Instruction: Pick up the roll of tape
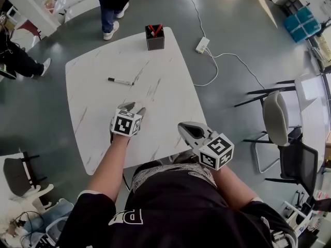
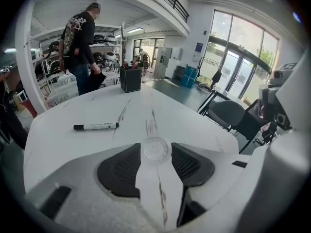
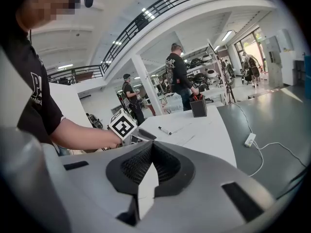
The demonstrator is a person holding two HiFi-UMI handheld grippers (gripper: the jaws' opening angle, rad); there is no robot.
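Observation:
A small clear roll of tape (image 2: 155,150) sits between the tips of my left gripper (image 2: 155,144), with both dark pads pressed against its sides. It hangs a little above the white marble table (image 1: 165,87). In the head view the left gripper (image 1: 132,108) is over the table's near middle, and the roll is too small to make out there. My right gripper (image 1: 188,130) hovers over the table's near right corner. Its jaws meet at the tip (image 3: 152,147) with nothing between them. The left gripper's marker cube (image 3: 122,125) shows in the right gripper view.
A black-and-white marker (image 1: 120,80) lies on the table further back. A black pen holder (image 1: 154,37) stands at the far edge. A power strip (image 1: 201,45) with a white cable lies on the floor to the right. Chairs (image 1: 279,123) stand to the right and a person (image 1: 111,9) beyond the table.

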